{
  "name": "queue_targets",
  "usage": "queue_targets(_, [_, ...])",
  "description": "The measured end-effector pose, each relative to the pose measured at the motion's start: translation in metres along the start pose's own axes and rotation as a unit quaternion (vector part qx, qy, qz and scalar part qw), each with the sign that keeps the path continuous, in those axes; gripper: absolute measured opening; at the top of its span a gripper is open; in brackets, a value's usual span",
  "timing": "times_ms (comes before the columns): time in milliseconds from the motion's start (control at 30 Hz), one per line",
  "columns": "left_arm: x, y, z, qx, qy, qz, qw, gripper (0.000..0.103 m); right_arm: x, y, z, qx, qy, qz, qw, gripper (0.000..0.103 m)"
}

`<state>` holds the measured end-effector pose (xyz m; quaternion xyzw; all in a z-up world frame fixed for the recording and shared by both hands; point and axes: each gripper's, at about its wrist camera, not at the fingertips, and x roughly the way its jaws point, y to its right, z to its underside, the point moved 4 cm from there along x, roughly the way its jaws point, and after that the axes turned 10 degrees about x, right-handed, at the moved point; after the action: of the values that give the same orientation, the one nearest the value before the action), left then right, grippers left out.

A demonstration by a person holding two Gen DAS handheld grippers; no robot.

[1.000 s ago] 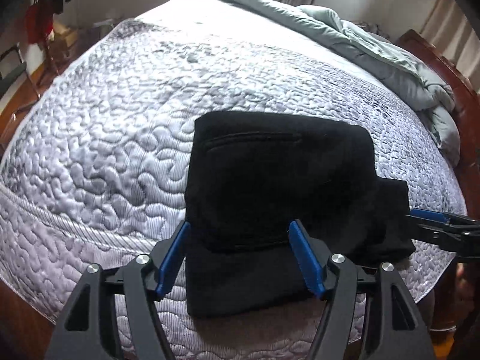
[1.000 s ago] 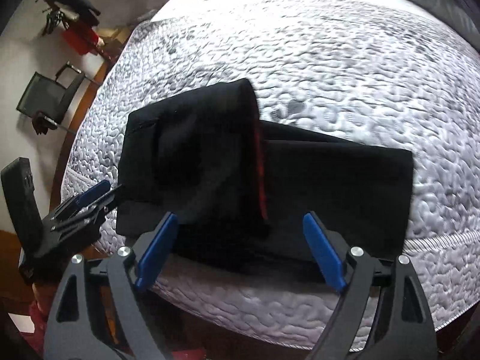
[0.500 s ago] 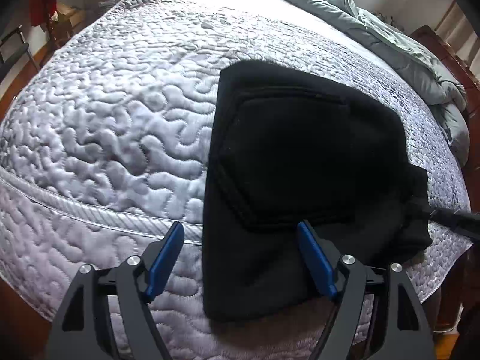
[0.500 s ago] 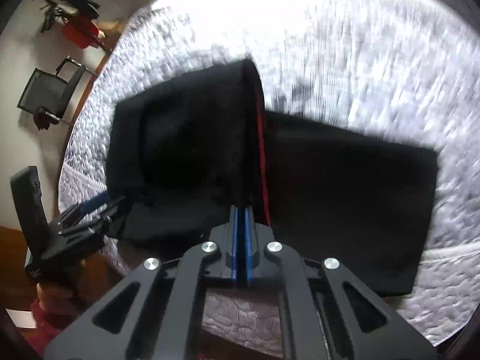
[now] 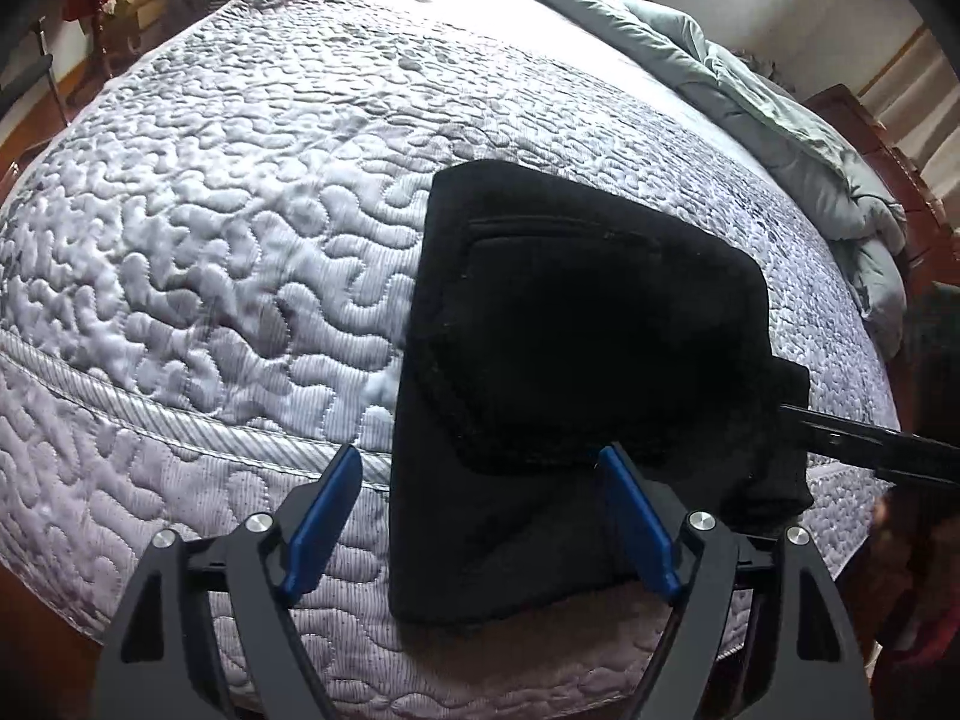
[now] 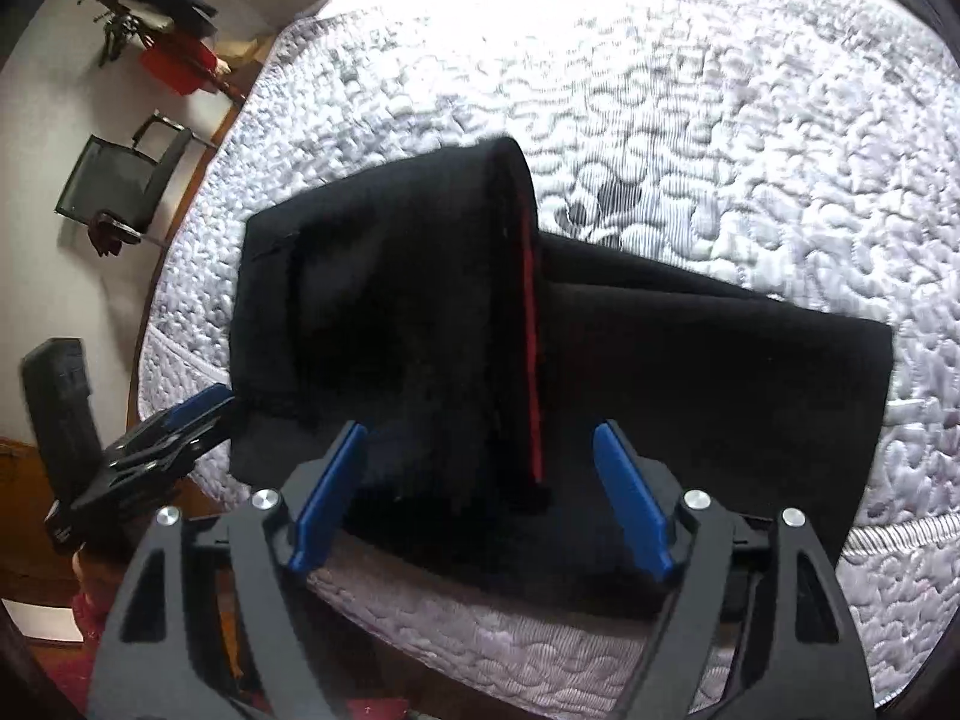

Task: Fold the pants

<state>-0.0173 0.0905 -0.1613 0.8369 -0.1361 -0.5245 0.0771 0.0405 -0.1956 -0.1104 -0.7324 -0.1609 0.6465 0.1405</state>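
The folded black pants (image 6: 690, 372) lie at the near edge of the bed (image 5: 210, 252), long axis running left to right along that edge. The right tool (image 6: 480, 492), jaws just reopened, straddles the doubled layers without pressing; the left tool (image 5: 483, 510) stands apart too.

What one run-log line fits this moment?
pants: folded, on bed | left gripper: open, over pants | right gripper: just reopened, pants between jaws, not gripped
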Motion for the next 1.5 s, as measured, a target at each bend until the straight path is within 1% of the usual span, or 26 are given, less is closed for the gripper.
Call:
queue_targets(133, [0.005,-0.002,0.002,0.0,-0.008,-0.004,1.0,0.081,0.029,0.001,-0.002,0.01,-0.036,-0.013,0.999,0.078])
queue_targets(167, [0.006,-0.002,0.002,-0.003,-0.01,-0.006,0.9999,0.081,0.036,0.002,-0.003,0.017,-0.042,-0.02,0.999,0.078])
queue_targets(200, [0.007,-0.005,0.003,-0.007,-0.01,-0.007,0.9999,0.081,0.041,0.001,-0.004,0.016,-0.038,-0.022,0.999,0.077])
queue_targets(267, [0.007,-0.01,0.005,-0.017,-0.01,-0.007,0.9998,0.081,0.041,-0.007,-0.006,-0.002,-0.03,-0.022,0.999,0.057])
queue_targets(300, [0.007,-0.011,0.006,-0.022,-0.012,-0.008,0.9997,0.081,0.039,-0.013,-0.006,-0.011,-0.031,-0.04,0.999,0.038])
queue_targets(333, [0.007,-0.012,0.007,-0.026,-0.014,-0.009,0.9995,0.081,0.037,-0.015,-0.007,-0.014,-0.032,-0.049,0.998,0.027])
queue_targets(400, [0.007,-0.016,0.007,-0.034,-0.016,-0.009,0.9993,0.081,0.028,-0.02,-0.008,-0.031,-0.024,-0.064,0.997,0.019])
queue_targets(433, [0.006,-0.017,0.007,-0.037,-0.015,-0.01,0.9992,0.081,0.022,-0.021,-0.008,-0.032,-0.02,-0.074,0.997,0.017])
queue_targets(467, [0.003,-0.019,0.007,-0.042,-0.011,-0.009,0.999,0.081,0.015,-0.022,-0.008,-0.029,-0.015,-0.089,0.996,0.017])
queue_targets(567, [-0.007,-0.023,0.004,-0.057,0.004,-0.002,0.9983,0.081,-0.023,-0.028,-0.006,-0.03,0.017,-0.151,0.988,0.016])
queue_targets(600, [-0.009,-0.023,0.002,-0.06,0.007,0.0,0.9982,0.081,-0.032,-0.03,-0.006,-0.034,0.025,-0.155,0.987,0.016])
queue_targets(667, [-0.015,-0.02,-0.002,-0.058,0.013,0.005,0.9982,0.081,-0.052,-0.031,-0.002,-0.044,0.044,-0.15,0.987,0.016])
queue_targets(733, [-0.017,-0.013,-0.006,-0.048,0.016,0.006,0.9987,0.081,-0.072,-0.023,0.0,-0.042,0.061,-0.148,0.986,0.016])
queue_targets(867, [-0.013,0.011,-0.013,-0.019,0.012,0.016,0.9996,0.081,-0.105,0.011,0.006,-0.025,0.092,-0.129,0.987,0.016])
queue_targets(967, [-0.004,0.034,-0.016,0.004,0.003,0.021,0.9998,0.081,-0.116,0.039,0.015,-0.006,0.104,-0.107,0.989,0.016])
queue_targets(1100, [0.008,0.061,-0.014,0.033,-0.011,0.026,0.9991,0.081,-0.123,0.081,0.03,0.031,0.115,-0.101,0.988,0.016])
queue_targets(1200, [0.017,0.075,-0.012,0.05,-0.02,0.025,0.9983,0.081,-0.116,0.101,0.035,0.055,0.113,-0.092,0.988,0.016])
queue_targets(1333, [0.031,0.087,-0.008,0.065,-0.034,0.005,0.9973,0.081,-0.092,0.126,0.042,0.076,0.096,-0.054,0.991,0.016])
queue_targets(1400, [0.04,0.085,-0.004,0.065,-0.045,0.004,0.9968,0.082,-0.071,0.138,0.041,0.093,0.075,-0.027,0.992,0.016])
queue_targets(1467, [0.047,0.082,-0.002,0.061,-0.05,0.001,0.9969,0.083,-0.051,0.15,0.043,0.114,0.058,-0.034,0.991,0.017])
queue_targets(1500, [0.048,0.081,-0.002,0.061,-0.05,-0.001,0.9969,0.085,-0.047,0.152,0.043,0.117,0.056,-0.036,0.991,0.019])
